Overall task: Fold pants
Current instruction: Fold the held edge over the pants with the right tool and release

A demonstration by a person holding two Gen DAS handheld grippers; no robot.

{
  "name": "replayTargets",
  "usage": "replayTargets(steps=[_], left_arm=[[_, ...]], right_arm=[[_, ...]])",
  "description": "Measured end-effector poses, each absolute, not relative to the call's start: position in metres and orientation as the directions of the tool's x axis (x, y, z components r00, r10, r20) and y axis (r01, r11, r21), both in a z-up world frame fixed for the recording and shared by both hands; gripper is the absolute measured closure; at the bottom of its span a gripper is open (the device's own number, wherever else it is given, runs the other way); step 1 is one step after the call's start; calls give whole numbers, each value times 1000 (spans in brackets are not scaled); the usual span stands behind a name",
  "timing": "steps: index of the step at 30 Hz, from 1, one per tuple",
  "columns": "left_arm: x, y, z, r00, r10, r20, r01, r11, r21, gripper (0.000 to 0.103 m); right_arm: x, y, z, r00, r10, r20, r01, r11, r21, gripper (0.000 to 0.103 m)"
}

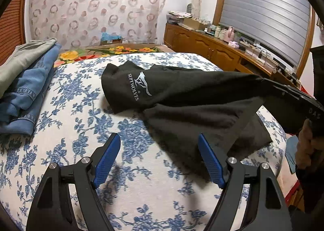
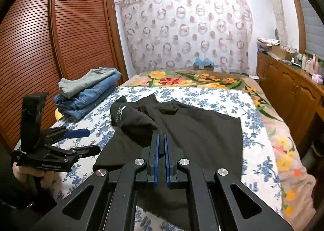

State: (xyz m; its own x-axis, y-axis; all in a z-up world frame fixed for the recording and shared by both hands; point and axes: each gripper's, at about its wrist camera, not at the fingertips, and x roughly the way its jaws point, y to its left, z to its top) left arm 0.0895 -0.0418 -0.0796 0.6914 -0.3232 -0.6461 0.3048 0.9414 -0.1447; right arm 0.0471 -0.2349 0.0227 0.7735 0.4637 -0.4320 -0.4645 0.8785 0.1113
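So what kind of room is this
Most likely a bedroom at home: black pants lie on a bed with a floral cover, a louvred wardrobe stands beside it, and folded jeans sit stacked by the edge.

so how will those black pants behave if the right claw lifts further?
The black fabric pants with the white logo likely drape: they already sag from the shut right claw. Probably light, since one pinch holds them up. The trailing part may drag over the blue floral bedspread.

A stack of folded jeans (image 2: pixel 89 94) lies on the blue-flowered bedspread (image 2: pixel 253 141) near a slatted wooden wardrobe (image 2: pixel 50 48). A patterned curtain (image 2: pixel 186 32) hangs behind; a cluttered wooden sideboard (image 1: pixel 206 46) stands alongside.
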Motion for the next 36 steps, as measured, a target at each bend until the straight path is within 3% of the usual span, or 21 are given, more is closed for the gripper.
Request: replayTargets(steps=[24, 36], left_arm=[[88, -74, -79, 659, -359, -661, 377, 918, -122, 23], [88, -84, -89, 640, -335, -691, 385, 919, -88, 23]], right_arm=[[-3, -292, 22, 792, 363, -491, -351, 929, 122, 98], [-7, -304, -9, 718, 339, -608, -305, 938, 163, 98]])
